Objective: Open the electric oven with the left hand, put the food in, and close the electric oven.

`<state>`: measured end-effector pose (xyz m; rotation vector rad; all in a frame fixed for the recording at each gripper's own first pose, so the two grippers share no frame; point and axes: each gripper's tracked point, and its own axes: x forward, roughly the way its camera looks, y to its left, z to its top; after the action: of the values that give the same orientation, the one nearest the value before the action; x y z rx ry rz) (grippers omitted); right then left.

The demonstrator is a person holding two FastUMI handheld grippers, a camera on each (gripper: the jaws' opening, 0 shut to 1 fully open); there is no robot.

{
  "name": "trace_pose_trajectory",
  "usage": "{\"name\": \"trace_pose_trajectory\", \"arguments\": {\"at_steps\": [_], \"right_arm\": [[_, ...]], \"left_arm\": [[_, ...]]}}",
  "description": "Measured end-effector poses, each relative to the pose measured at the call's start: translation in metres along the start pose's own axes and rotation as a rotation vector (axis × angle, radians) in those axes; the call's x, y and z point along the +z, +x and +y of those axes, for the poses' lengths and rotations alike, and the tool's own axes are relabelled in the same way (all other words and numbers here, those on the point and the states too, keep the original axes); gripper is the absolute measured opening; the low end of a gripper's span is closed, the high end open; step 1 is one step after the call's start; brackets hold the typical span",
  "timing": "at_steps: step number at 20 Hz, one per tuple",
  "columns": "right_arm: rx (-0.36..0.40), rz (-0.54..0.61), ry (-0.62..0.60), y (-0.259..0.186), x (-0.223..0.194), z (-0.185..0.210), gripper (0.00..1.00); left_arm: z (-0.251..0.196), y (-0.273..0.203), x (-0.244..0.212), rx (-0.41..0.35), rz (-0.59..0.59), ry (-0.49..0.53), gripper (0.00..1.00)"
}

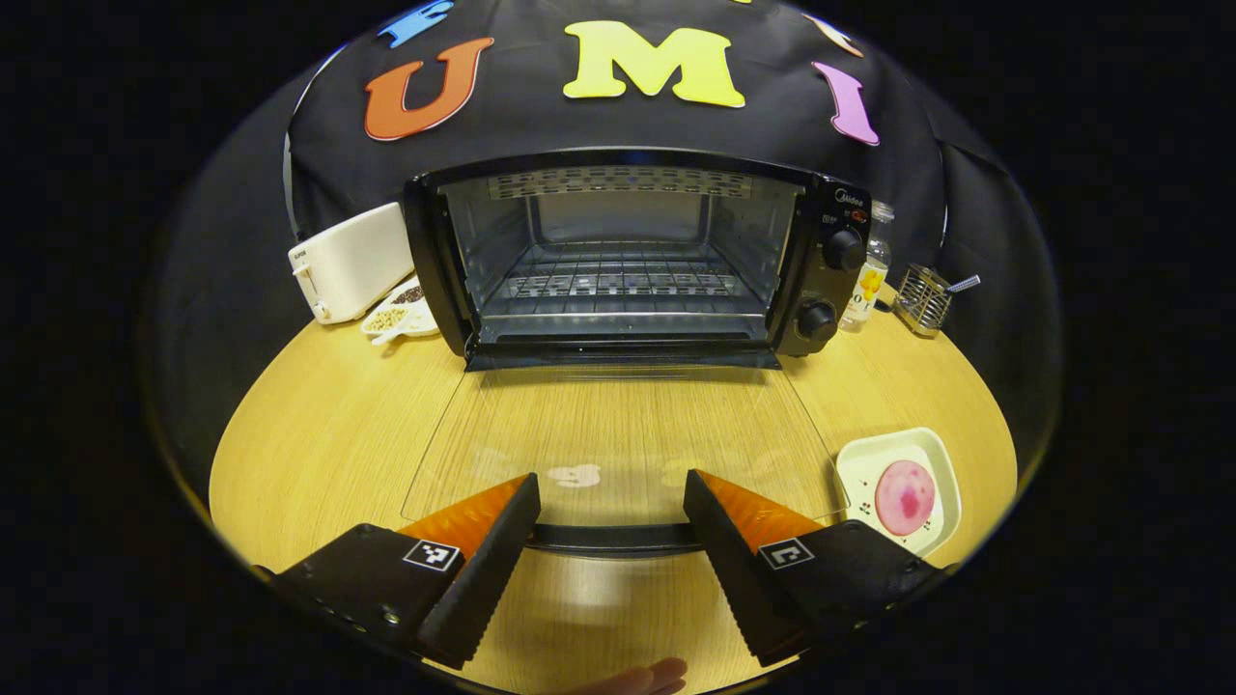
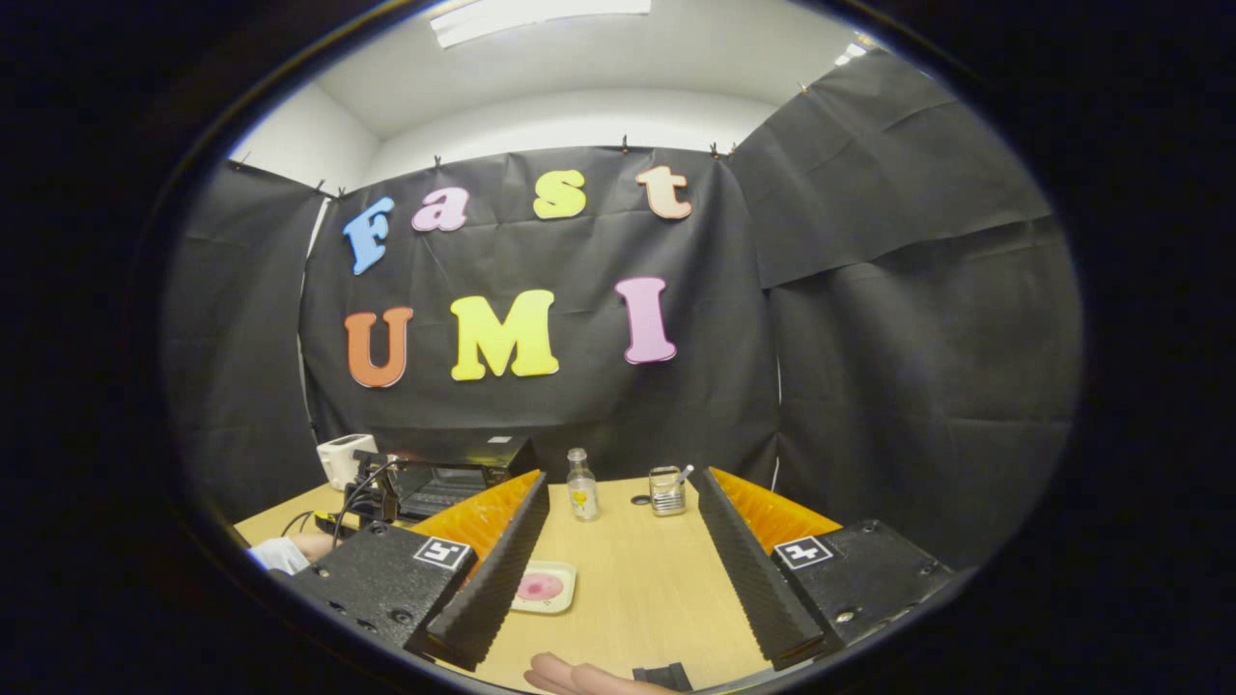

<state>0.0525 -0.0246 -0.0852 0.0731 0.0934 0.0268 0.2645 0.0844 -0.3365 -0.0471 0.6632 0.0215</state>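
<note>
The black electric oven [image 1: 618, 256] stands open at the back of the wooden table, its wire rack [image 1: 618, 280] bare. Its glass door [image 1: 618, 434] lies folded flat toward me. My left gripper [image 1: 610, 483] is open just above the door's black handle [image 1: 618, 538], one finger on each side, not pressing it. The food, a pink round piece [image 1: 905, 497], lies on a white square plate [image 1: 941, 463] to the right of the door. My right gripper [image 2: 623, 478] hangs open and empty above the table, with the food [image 2: 544, 586] low beside its left finger and the oven [image 2: 454, 487] farther left.
A white toaster [image 1: 352, 261] and a dish of beans [image 1: 401, 309] sit left of the oven. A small bottle [image 1: 869, 280] and a metal holder [image 1: 922, 299] stand to its right. A person's sleeve [image 2: 280, 552] shows at the table's left.
</note>
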Motion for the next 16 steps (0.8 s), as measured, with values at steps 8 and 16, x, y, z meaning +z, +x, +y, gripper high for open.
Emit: {"name": "trace_pose_trajectory", "arguments": {"at_steps": [8,16], "right_arm": [[-0.016,0.031,-0.019,0.006,-0.005,-0.003,0.99],[0.010,0.109,-0.126,0.033,-0.024,0.009,0.99]], "left_arm": [[0.005,-0.017,0.012,0.027,-0.120,-0.032,0.96],[0.028,-0.107,0.071,0.085,-0.340,-0.038,0.96]]}}
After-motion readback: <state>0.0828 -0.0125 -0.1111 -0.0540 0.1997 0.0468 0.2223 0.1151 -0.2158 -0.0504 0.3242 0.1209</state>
